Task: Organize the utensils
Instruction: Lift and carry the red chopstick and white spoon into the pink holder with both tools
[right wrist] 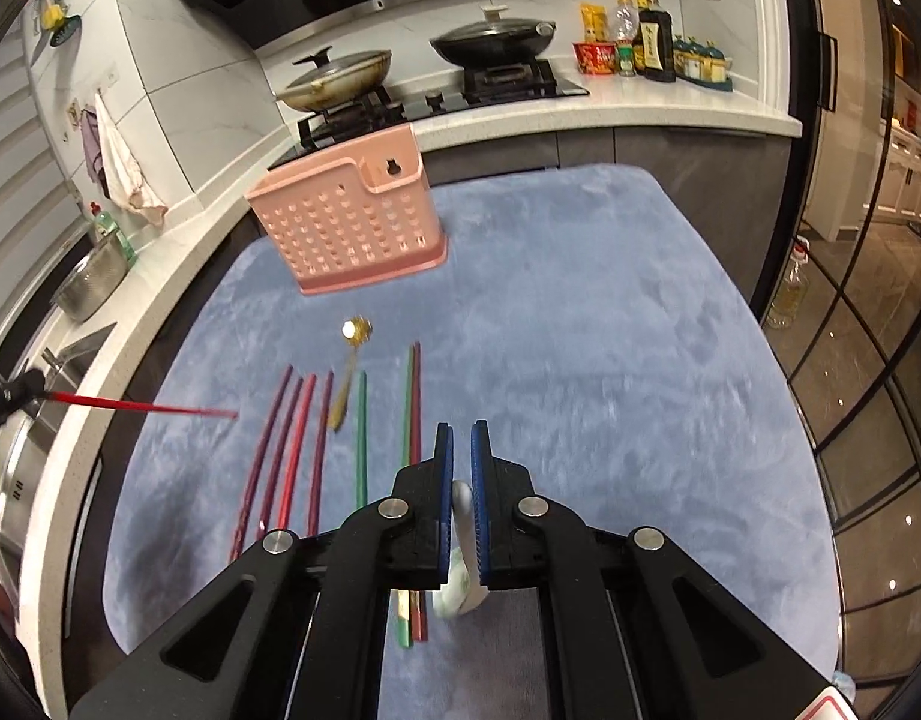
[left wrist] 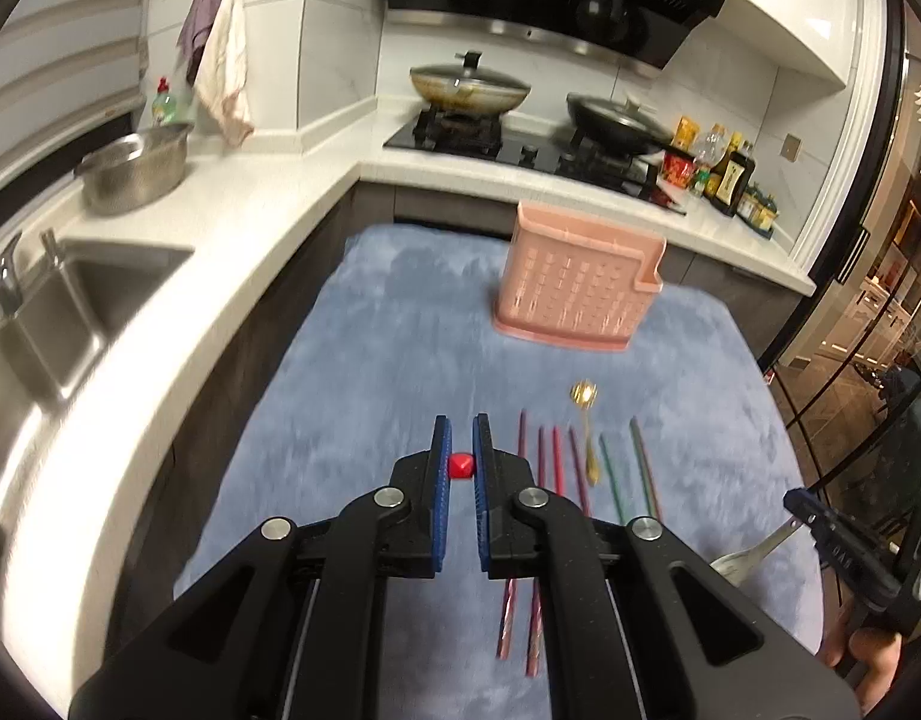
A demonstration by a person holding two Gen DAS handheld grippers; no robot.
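left gripper (left wrist: 462, 438): jaws clamped on a red chopstick (left wrist: 461, 467), up off the worktop (left wrist: 352, 360)
right gripper (right wrist: 462, 444): jaws pinching a white spoon (right wrist: 462, 501)
pink holder (left wrist: 571, 294): near worktop's far edge
other chopsticks (left wrist: 557, 456): lying mid-worktop

Dim indoor light, strong fisheye bending at edges, perhaps slight motion blur.

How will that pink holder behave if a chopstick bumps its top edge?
The pink holder is probably light: thin perforated plastic and apparently empty. It stands tall on a narrow base on the soft blue mat, so a bump near the rim could tip or slide it.
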